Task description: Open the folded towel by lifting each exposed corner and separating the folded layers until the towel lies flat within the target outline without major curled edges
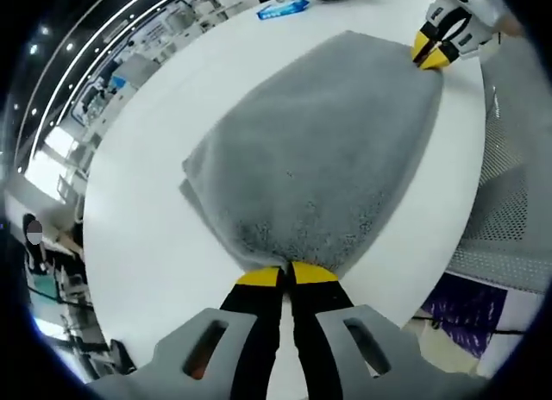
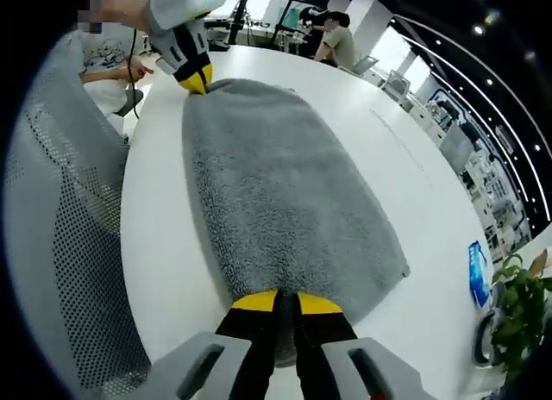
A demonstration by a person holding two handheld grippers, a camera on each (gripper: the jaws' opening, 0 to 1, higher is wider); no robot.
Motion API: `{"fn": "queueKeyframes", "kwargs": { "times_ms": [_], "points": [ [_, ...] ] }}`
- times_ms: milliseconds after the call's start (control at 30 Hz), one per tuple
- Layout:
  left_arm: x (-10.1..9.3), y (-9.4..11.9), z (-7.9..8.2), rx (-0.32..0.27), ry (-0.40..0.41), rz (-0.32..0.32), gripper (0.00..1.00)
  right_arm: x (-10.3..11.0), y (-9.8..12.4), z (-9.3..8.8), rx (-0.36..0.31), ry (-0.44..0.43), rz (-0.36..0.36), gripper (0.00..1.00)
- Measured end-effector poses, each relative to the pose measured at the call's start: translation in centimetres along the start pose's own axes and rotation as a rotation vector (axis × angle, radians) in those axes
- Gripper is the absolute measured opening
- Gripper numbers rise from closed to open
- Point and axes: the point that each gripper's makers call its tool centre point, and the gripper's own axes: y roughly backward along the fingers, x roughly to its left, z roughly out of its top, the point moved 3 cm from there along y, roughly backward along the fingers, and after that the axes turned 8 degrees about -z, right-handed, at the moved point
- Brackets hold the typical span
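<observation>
The grey towel [image 1: 315, 150] lies spread on the white bench [image 1: 147, 245], stretched between the 2 tools. The left hand-held gripper [image 1: 286, 275] has its yellow-tipped jaws pinched together on the towel's near corner, the cloth running straight ahead of it. At the far end, the right hand-held gripper [image 1: 431, 53] nips the opposite corner. From its own view, the right hand-held gripper [image 2: 286, 302] is likewise closed on the towel [image 2: 285, 202] edge just in front of it, with the left hand-held gripper [image 2: 197, 77] beyond. A blue packet [image 2: 479, 273] lies well off to its right, near a plant [image 2: 522, 305].
</observation>
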Motion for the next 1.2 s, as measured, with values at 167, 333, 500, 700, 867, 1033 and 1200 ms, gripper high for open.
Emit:
{"fn": "queueKeyframes", "kwargs": {
  "times_ms": [167, 333, 500, 700, 867, 1033, 1200],
  "points": [
    [0.0, -0.1, 0.0, 0.018, -0.003, -0.017, 0.02, 0.0, -0.4, 0.2, 0.058, -0.016, -0.014, 0.03],
    [-0.1, 0.1, -0.3, -0.039, 0.006, -0.009, 0.02, -0.2, -0.4, 0.2, 0.092, -0.021, 0.071, 0.03],
    [-0.1, 0.1, -0.6, -0.123, 0.055, 0.014, 0.02, -0.3, -0.7, 0.3, 0.144, -0.004, 0.112, 0.03],
    [-0.3, 0.2, -0.7, -0.162, 0.057, 0.046, 0.02, -0.1, -0.7, 0.6, 0.196, 0.044, 0.115, 0.03],
    [-0.2, 0.3, -0.6, -0.161, 0.062, 0.054, 0.02, -0.3, -0.8, 0.7, 0.240, 0.060, 0.165, 0.03],
    [-0.2, 0.3, -0.7, -0.177, 0.080, 0.059, 0.02, -0.2, -0.8, 0.6, 0.249, 0.039, 0.147, 0.03],
    [0.0, 1.0, -1.1, -0.282, 0.240, 0.048, 0.05, -0.1, -0.5, 0.4, 0.200, -0.051, 0.085, 0.03]
  ]
}}
